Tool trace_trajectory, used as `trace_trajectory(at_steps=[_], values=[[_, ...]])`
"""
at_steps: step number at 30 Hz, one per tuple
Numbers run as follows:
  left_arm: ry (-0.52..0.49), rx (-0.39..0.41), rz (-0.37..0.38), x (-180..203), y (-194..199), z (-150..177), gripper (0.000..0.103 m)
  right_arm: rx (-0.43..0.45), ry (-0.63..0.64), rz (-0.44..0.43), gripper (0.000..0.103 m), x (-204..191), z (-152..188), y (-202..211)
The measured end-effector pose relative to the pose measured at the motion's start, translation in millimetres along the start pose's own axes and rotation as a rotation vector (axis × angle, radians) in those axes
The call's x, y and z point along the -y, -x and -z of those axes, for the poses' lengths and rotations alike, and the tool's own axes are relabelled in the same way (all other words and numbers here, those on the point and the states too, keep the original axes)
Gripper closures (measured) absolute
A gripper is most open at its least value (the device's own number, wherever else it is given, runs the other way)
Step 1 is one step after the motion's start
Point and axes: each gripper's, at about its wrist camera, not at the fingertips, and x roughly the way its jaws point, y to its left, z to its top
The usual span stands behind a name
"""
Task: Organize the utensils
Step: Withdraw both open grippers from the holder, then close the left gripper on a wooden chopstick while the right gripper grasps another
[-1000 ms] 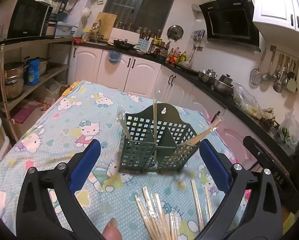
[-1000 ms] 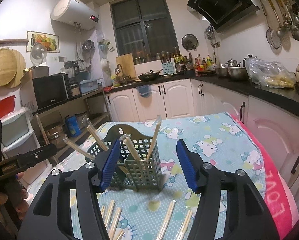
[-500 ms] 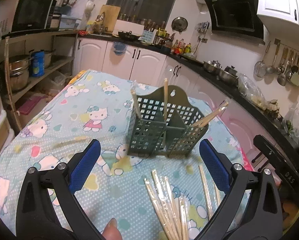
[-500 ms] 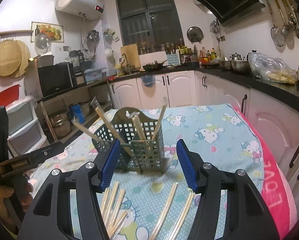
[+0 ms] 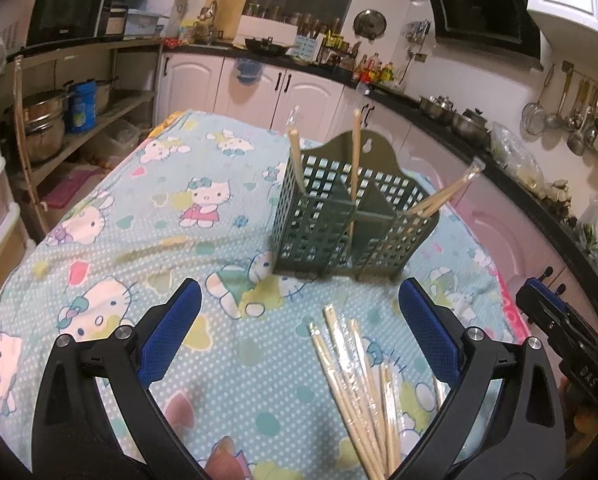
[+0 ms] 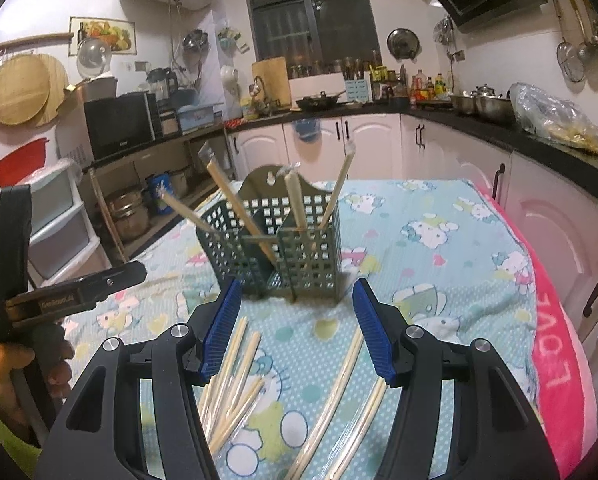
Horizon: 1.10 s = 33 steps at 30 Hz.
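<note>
The dark green perforated plastic utensil caddy [image 5: 349, 216] stands mid-table on the cartoon-print cloth [image 5: 147, 220], holding four wrapped wooden chopsticks [image 6: 239, 216]. Both grippers have dipped toward about seven loose wrapped chopsticks [image 5: 359, 380] — pickup seems next; left gripper [image 5: 299, 336] and right gripper [image 6: 297, 328] gape empty.

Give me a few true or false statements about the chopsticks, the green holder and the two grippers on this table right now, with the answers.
1. The green holder stands upright on the tablecloth. True.
2. The holder is empty. False: several chopsticks stand in it.
3. Wrapped chopsticks lie loose on the cloth in front of the holder. True.
4. The right gripper is clamped on a chopstick. False: its jaws are open, gripping nothing.
5. The left gripper is open. True.
</note>
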Motion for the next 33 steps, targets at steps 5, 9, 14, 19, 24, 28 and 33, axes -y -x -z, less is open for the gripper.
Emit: trace_trajectory(at_steps=[5,9,14,19,24,28,33], values=[[-0.004,-0.047,-0.015,-3.3,-7.8,9.1,0.013,-0.038,0.008,-0.011,0.047,-4.4,9.8,-5.0],[-0.004,-0.08,-0.02,-6.9,-13.2,17.0,0.013,-0.076,0.018,-0.019,0.047,-8.1,18.6,-10.9],[0.006,-0.12,-0.026,-12.2,-23.3,25.5,0.014,-0.13,0.03,-0.03,0.047,-13.2,28.8,-20.6],[0.025,-0.168,-0.027,-20.2,-35.8,33.9,0.019,-0.182,0.04,-0.032,0.047,-18.3,39.4,-30.3],[0.046,-0.205,-0.003,-24.5,-45.1,40.9,0.03,-0.242,0.043,-0.027,0.047,-20.5,51.2,-43.3],[0.072,-0.242,0.039,-26.4,-52.4,44.9,0.044,-0.303,0.038,-0.031,0.049,-22.5,60.8,-56.8],[0.116,-0.291,0.116,-25.8,-63.5,48.5,0.064,-0.367,0.019,-0.041,0.061,-23.5,68.3,-73.6]])
